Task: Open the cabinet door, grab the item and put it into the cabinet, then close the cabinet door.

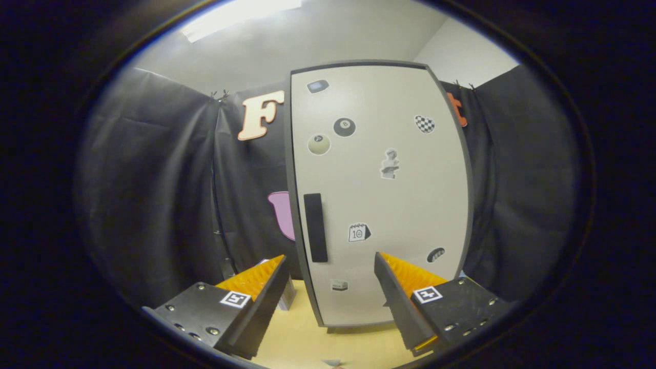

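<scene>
The gripper (329, 287) has its fingers (266, 297) spread wide and released, holding nothing and touching nothing. Through the gap between them shows the lower part of the cabinet door. The wide spread suits the first step, judging from the task: the door is closed, so the handle has to be taken before anything can go inside.

Just ahead of the fingers stands the tall off-white cabinet with a dark grey frame (379, 195), resting on the light wooden counter (318, 343). Its door is flat against the frame and carries several small stickers. The black vertical bar handle (315, 227) sits along the door's left edge, above and slightly ahead of the left finger, apart from it. The handle on that edge suggests the hinges run down the right side, so a pull there would swing the door outward.

Beside the cabinet's lower left corner, partly hidden behind the left finger, a small pale object (288, 300) rests on the counter; it may be the item to store, though too little shows to tell.
</scene>
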A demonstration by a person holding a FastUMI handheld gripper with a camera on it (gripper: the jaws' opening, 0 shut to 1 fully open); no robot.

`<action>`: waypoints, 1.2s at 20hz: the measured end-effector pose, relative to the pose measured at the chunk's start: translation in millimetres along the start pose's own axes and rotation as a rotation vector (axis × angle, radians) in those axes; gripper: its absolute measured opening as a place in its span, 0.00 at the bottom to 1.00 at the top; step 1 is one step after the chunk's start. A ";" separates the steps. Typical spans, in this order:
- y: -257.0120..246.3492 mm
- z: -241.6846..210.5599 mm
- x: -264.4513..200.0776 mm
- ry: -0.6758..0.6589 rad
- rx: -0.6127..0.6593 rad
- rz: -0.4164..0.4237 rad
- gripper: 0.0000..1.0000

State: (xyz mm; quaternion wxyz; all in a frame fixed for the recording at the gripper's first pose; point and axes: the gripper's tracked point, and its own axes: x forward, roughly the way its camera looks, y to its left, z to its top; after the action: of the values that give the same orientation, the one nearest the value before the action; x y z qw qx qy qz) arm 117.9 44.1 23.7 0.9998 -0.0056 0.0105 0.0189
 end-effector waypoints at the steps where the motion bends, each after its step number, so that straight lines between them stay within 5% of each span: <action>1: 2.3 -0.2 12.2 0.001 0.005 -0.006 0.99; 13: 13.3 -14.9 111.7 0.039 -0.004 -0.038 0.97; 17: 16.0 -16.8 123.7 0.050 0.004 -0.031 0.70; 20: 21.5 -22.0 130.3 0.071 -0.015 -0.010 0.70; 24: 25.7 -26.2 130.9 0.080 -0.050 -0.020 0.35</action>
State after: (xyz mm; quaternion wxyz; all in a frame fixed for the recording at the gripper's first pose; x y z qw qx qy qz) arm 247.2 74.4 -5.6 0.9982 -0.0312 0.0501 0.0088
